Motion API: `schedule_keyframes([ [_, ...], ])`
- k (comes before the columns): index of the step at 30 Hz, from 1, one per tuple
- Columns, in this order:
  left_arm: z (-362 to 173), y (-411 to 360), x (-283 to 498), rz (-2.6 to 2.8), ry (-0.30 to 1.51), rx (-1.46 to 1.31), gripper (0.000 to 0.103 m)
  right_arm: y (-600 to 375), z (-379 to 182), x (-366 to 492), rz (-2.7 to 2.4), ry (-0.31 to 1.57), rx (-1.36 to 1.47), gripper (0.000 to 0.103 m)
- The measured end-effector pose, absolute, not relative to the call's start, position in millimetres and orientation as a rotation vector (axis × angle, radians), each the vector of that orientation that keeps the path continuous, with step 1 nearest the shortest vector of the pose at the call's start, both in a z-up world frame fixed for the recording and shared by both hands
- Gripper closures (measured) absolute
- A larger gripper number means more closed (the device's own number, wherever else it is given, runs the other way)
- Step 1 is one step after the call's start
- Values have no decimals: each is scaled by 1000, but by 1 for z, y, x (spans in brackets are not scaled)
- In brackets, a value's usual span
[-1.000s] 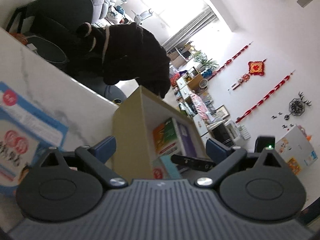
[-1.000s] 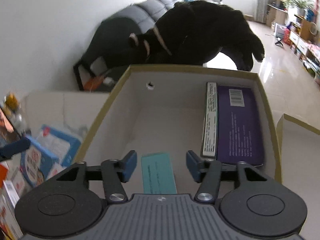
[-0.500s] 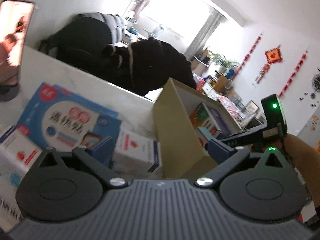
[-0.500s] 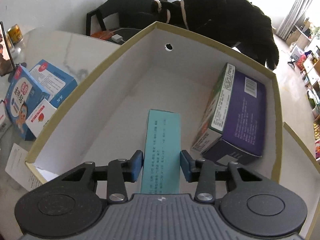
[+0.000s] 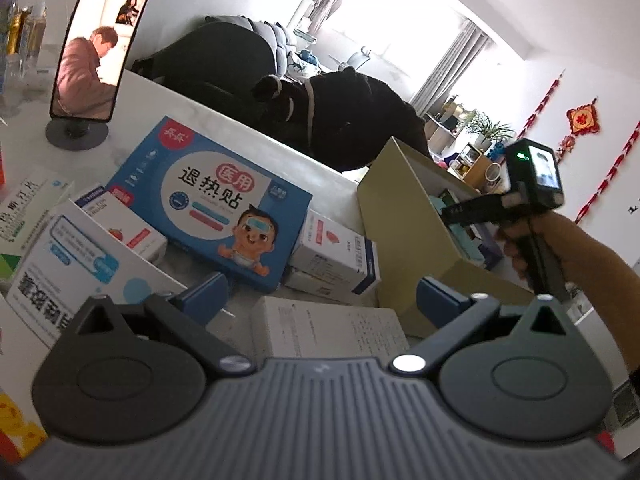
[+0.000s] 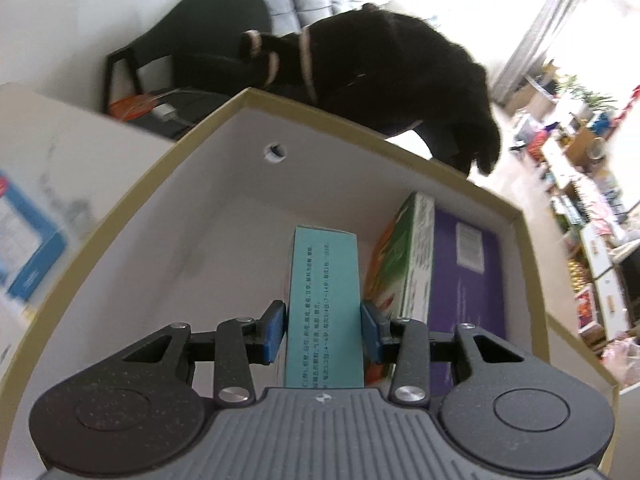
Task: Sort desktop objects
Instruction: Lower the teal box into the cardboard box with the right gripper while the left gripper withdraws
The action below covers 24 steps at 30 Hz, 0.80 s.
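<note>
My right gripper is shut on a teal carton, pads pressing both long sides, inside the open cardboard box. To its right in that box stand a green-and-orange carton and a purple one. My left gripper is wide open with nothing between its fingers, hanging over a flat white carton on the table. Ahead of it lie a big blue fever-patch box and a small white box. The left wrist view also shows the right gripper reaching into the cardboard box.
A phone on a stand is upright at the table's far left, with bottles behind it. More white cartons crowd the left. A large black plush animal and a dark chair sit beyond the table edge.
The right jaws closed onto the teal carton, which now sits closer to the green carton. The left gripper swung away from the cardboard box toward the pile of cartons on the table.
</note>
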<state>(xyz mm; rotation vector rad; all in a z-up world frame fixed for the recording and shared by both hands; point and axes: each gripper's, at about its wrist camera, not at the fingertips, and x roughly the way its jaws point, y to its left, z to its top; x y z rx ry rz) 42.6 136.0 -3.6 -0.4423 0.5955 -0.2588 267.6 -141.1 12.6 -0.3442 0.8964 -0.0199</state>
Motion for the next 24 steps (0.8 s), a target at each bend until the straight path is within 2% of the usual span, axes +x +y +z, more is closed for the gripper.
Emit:
schedule_keyframes([
  [4, -3, 138, 36, -252, 590, -428, 1, -143, 15, 285, -72, 878, -334, 60],
  [7, -4, 140, 35, -253, 596, -431, 1, -142, 16, 293, -110, 840, -380, 67],
  [11, -9, 143, 37, -253, 608, -442, 1, -140, 18, 300, -135, 812, -440, 60],
  [13, -10, 144, 37, -254, 610, -444, 1, -137, 18, 300, -179, 772, -524, 60],
  [18, -11, 147, 37, -257, 610, -454, 1, -142, 24, 296, -216, 705, -646, 45],
  [20, -11, 148, 37, -259, 607, -450, 1, -150, 31, 289, -172, 693, -600, 32],
  [24, -11, 146, 37, -263, 607, -451, 1, -166, 44, 264, 11, 692, -549, 23],
])
